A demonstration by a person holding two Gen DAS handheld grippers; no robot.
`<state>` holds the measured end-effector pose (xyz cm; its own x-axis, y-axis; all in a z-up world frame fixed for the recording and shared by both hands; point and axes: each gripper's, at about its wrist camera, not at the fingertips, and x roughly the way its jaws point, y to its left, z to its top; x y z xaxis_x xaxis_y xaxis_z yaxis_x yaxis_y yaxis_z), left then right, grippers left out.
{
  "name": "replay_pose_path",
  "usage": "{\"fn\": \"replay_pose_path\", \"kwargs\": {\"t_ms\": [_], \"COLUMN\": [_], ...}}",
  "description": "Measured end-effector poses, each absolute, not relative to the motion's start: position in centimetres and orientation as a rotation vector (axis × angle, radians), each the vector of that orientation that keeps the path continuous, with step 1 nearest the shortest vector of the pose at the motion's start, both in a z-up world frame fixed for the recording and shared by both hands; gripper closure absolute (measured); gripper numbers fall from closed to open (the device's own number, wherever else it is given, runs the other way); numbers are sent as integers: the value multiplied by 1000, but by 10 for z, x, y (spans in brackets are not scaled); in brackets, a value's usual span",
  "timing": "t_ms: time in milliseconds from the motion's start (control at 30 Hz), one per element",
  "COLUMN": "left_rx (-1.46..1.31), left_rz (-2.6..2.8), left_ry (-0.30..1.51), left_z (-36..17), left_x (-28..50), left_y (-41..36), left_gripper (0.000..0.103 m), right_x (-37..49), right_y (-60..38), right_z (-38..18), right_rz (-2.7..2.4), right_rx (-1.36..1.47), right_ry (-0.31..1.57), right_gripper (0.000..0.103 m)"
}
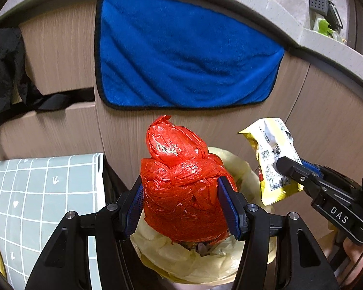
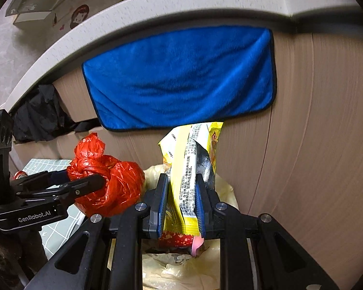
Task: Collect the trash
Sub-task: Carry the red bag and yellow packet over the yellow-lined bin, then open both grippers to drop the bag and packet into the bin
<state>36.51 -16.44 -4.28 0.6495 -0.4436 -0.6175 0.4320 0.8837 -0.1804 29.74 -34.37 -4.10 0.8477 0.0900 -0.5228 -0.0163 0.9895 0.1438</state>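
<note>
My left gripper (image 1: 181, 191) is shut on a knotted red plastic bag (image 1: 179, 176), its blue pads pressing both sides. The bag hangs just above a bin lined with a pale yellow liner (image 1: 181, 263). My right gripper (image 2: 181, 193) is shut on a yellow snack wrapper (image 2: 188, 166), held upright over the same liner (image 2: 181, 268). In the left wrist view the right gripper (image 1: 290, 169) and the wrapper (image 1: 273, 154) are at the right. The right wrist view has the left gripper (image 2: 94, 181) and red bag (image 2: 109, 183) at the left. Some trash lies inside the bin.
A blue towel (image 1: 181, 53) hangs on the wooden cabinet front (image 2: 314, 145) under a stone counter edge (image 2: 157, 7). A grey grid-patterned box (image 1: 36, 198) stands left of the bin. Black cloth (image 1: 4, 72) hangs at the far left.
</note>
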Motion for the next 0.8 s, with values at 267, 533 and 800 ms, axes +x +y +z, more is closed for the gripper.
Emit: {"fn": "replay_pose_path", "kwargs": {"t_ms": [267,533,800], "left_rx": [-18,-18,-68], "left_rz": [-494,-505,-550], "left_ry": [739,767,825], "left_z": [-53,-61,-68], "left_x": [372,376,388], "left_y": [-166,-170,-171], "left_gripper": [44,44,31], "right_x": [307,314,322], "right_y": [-345,-344,-342], "right_z": [-57,-73,-83], "right_rz": [64,67,38], "right_rx": [150,167,166], "right_ry": [587,622,670], "right_gripper": [84,83,58]}}
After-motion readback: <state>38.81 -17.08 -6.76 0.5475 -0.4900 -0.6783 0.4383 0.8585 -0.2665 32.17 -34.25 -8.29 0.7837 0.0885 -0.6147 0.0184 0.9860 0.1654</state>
